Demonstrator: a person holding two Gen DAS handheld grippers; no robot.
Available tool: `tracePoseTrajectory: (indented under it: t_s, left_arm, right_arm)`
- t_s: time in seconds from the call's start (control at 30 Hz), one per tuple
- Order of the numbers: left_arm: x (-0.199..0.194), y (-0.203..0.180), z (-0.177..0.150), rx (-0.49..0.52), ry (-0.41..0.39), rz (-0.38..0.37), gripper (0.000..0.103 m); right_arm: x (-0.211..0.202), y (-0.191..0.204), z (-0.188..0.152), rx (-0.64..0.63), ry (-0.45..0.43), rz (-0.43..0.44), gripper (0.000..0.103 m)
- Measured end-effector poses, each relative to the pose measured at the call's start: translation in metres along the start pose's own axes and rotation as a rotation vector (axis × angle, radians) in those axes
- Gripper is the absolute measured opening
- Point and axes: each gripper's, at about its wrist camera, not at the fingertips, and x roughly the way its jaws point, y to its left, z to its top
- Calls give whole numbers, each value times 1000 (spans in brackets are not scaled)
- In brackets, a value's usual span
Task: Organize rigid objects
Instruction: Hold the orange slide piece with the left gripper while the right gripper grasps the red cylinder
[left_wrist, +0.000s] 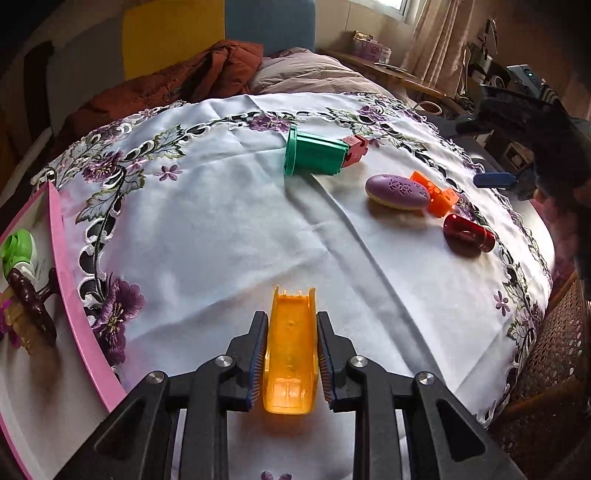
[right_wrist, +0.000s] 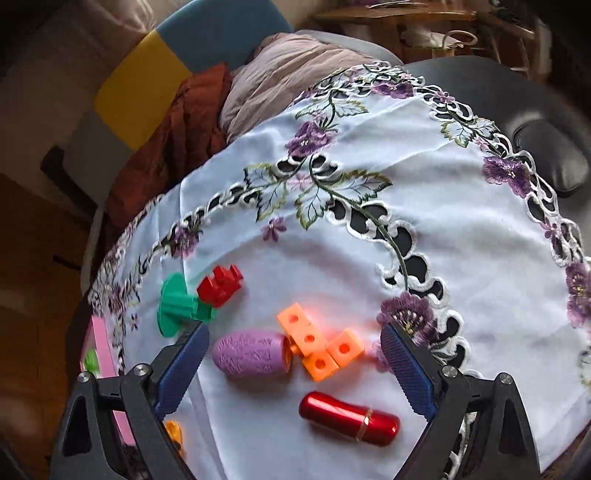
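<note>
While the left gripper (left_wrist: 291, 354) holds its jaws narrowed onto an orange curved plastic piece (left_wrist: 291, 350), both ribbed pads press that piece's long sides, and its open end pokes forward past the fingertips above the white embroidered tablecloth (left_wrist: 207, 229). Off to the left of these jaws sits a pink-rimmed tray (left_wrist: 70, 295), with a green item (left_wrist: 16, 249) and a dark brown clip (left_wrist: 31, 302) lying inside it. Ahead of the jaws and slightly right, well apart from them, a green flanged block (left_wrist: 314, 155) lies on its side with a red brick (left_wrist: 355, 149) touching its far end. Further right lie a purple oval case (left_wrist: 397, 192), an orange linked-cube piece (left_wrist: 436, 194) touching it, and a red metallic tube (left_wrist: 467, 232) nearer. The right gripper (right_wrist: 295, 365) stands spread wide, grasping nothing. Just beyond its left finger rest the green block (right_wrist: 177, 306) and red brick (right_wrist: 221, 284). Between its fingers lie the purple case (right_wrist: 251, 354), the orange cubes (right_wrist: 317, 347) beside it, and the red tube (right_wrist: 349, 419) closest in, none touching either pad.
</note>
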Motion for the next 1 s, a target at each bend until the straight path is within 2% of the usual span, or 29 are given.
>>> tracePoseTrajectory:
  t_s: [0.07,0.2,0.27,0.37,0.67,0.7,0.73,0.77,0.83,0.93,1.0]
  left_arm:
    - [1,4,-1,-27,-3,-16,25]
    - [2,6,0,-47,-12,-22,25]
    - [2,7,-1,-58,-15,-25,25]
    - [0,10,-2,-71,-18,-26,25]
    - [-11,21,-10,-112,-39,-40,25]
    - [-13,21,-11,-111,-45,-43,25]
    - [-16,21,-12,-110,-52,-45,25]
    - [-18,22,-12,-110,-57,-46,25]
    - [-23,23,-14,-114,-68,-56,25]
    - [-32,26,-16,-119,-83,-66,25]
    - [-39,28,-18,-121,-95,-72,25]
  right_arm:
    - [-3,3,-8,-51,55,-56,95]
    - [0,-3,-24,-56,125,-108,95]
    - [5,-6,-29,-37,149,-149,95]
    - [11,-9,-33,25,167,-164,95]
    - [24,-1,-41,115,129,-257,94]
    - [26,-1,-42,121,124,-273,91]
    - [30,-1,-44,119,131,-286,78]
    - [36,1,-47,106,152,-298,76]
    - [36,6,-49,81,121,-327,75]
    - [31,4,-49,101,87,-287,75]
    - [26,12,-52,55,83,-236,75]
